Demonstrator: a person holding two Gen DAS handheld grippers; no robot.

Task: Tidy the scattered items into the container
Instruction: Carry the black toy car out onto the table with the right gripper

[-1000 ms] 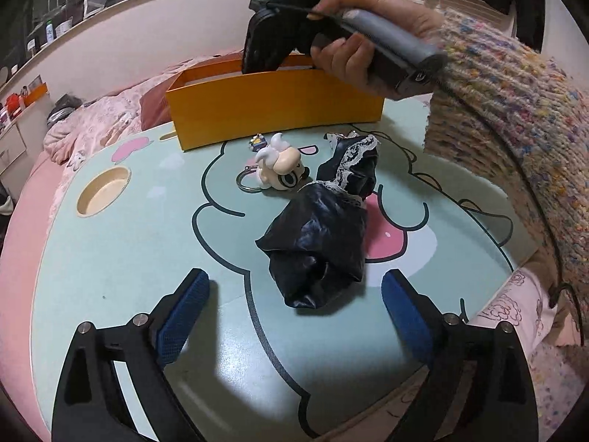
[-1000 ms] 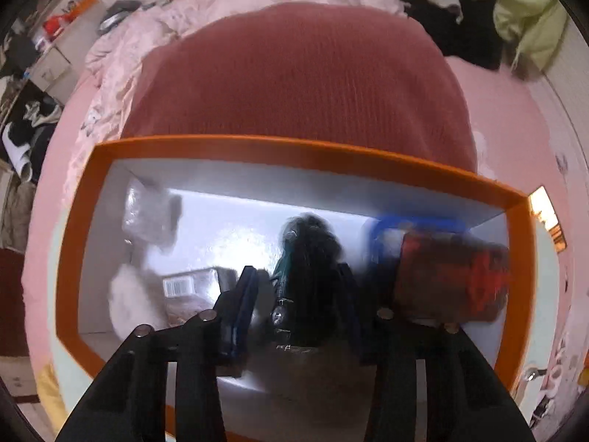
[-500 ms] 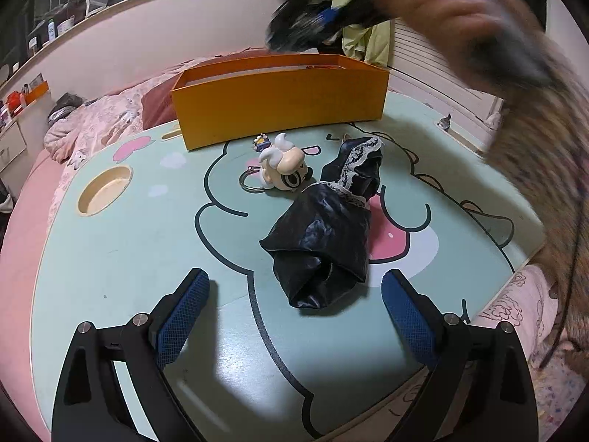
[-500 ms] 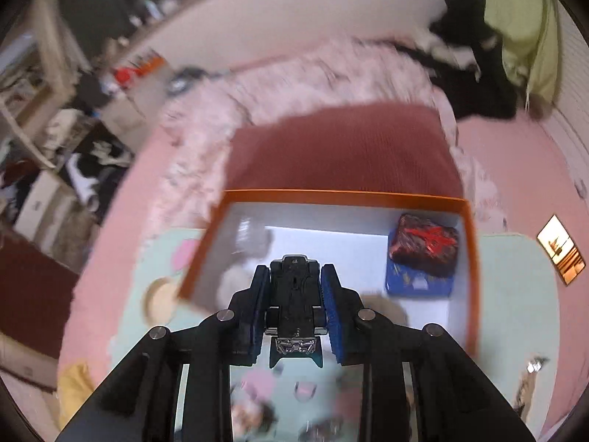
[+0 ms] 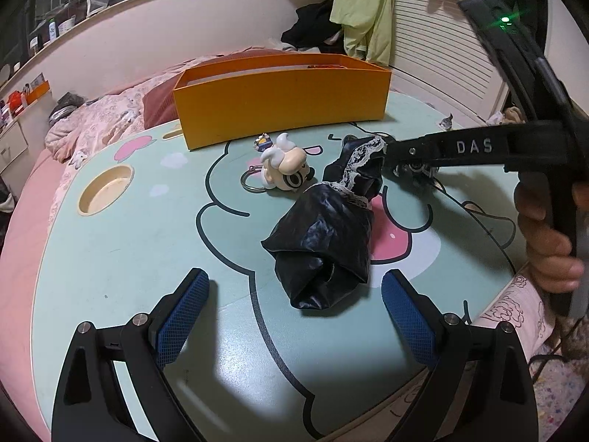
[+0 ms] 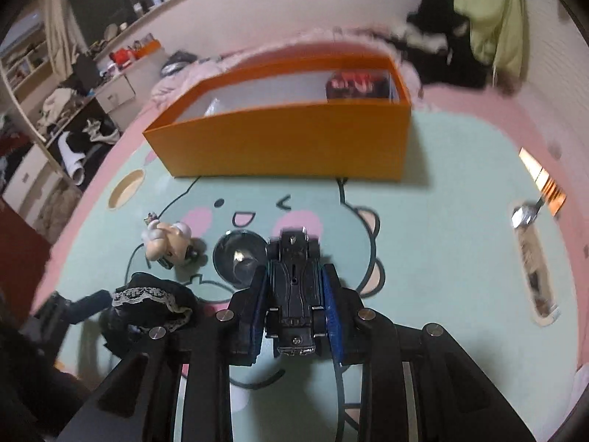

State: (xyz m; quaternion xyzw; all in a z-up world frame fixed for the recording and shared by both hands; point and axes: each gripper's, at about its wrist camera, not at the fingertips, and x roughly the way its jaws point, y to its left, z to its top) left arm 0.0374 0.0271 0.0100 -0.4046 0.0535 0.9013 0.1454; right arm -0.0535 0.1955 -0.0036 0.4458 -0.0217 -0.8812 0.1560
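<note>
A small black toy car (image 6: 294, 294), hard and glossy, is clamped underside-up between the ribbed blue jaws of the right gripper (image 6: 296, 307). The left gripper (image 5: 294, 316) is held with jaws wide apart before a crinkled black lace-trimmed cloth (image 5: 324, 243). The rectangular orange container (image 5: 283, 110) is set at the desk's (image 5: 110, 276) far edge.

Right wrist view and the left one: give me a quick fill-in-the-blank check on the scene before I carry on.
The right gripper is shut on a toy car coloured ___.
The left gripper has its jaws ___, with nothing gripped.
The keyring figure lies on the table, not inside the ___ box.
Missing words: black; open; orange.
</note>
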